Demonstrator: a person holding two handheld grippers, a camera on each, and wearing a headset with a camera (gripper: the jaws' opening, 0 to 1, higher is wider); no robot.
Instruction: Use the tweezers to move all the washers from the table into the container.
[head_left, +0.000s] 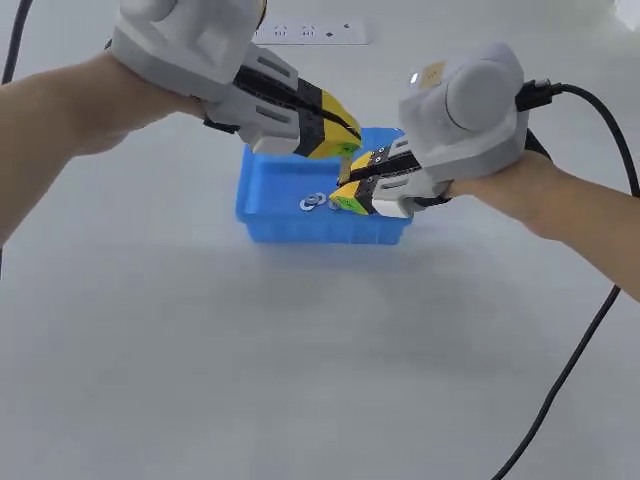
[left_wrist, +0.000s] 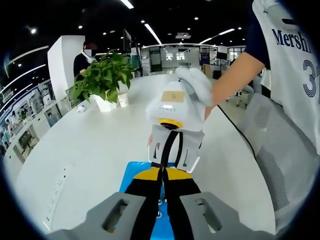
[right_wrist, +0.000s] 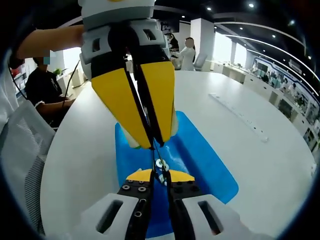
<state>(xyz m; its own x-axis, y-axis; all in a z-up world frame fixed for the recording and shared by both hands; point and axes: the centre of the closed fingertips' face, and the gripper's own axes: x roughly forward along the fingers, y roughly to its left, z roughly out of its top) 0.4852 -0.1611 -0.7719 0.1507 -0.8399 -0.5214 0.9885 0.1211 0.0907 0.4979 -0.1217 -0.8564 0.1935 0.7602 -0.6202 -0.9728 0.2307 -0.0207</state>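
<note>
**Bench.** The white bench (head_left: 200, 350) fills the head view. Work is confined to the centre of the frame.

**Grippers.** The left gripper (head_left: 338, 138), grey-bodied with yellow-and-black jaws, enters from the upper left. The right gripper (head_left: 352, 192), of the same make, enters from the right. The two meet nose to nose over the container. The left gripper's jaws are closed together on the upper part of the tweezers. In the right gripper view, the right gripper's jaws are drawn in against the tweezer legs close to their tips.

**Container.** The blue rectangular plastic container (head_left: 265, 215) sits on the bench at centre frame, directly under both sets of jaws.

**Tweezers.** The thin black tweezers (right_wrist: 154, 157) run from top to bottom of the right gripper view. They leave the left gripper's yellow jaws and end between the right gripper's own. Their tips are over the container floor.

**Washers.** A small cluster of flat silver metal washers (head_left: 313, 203) lies on the container floor, left of the right gripper's jaws in the head view. In the right gripper view it is just above the tweezer tips. I cannot tell whether the tips hold a washer.

**Assessment.** The washers seen are already in the container. The right gripper is the nearer to them, and the tweezers' long axis points down at the cluster. Any release here should therefore land inside the walls. The next move likely turns on lifting the tips clear of the rim without disturbing the joint hold.
</note>
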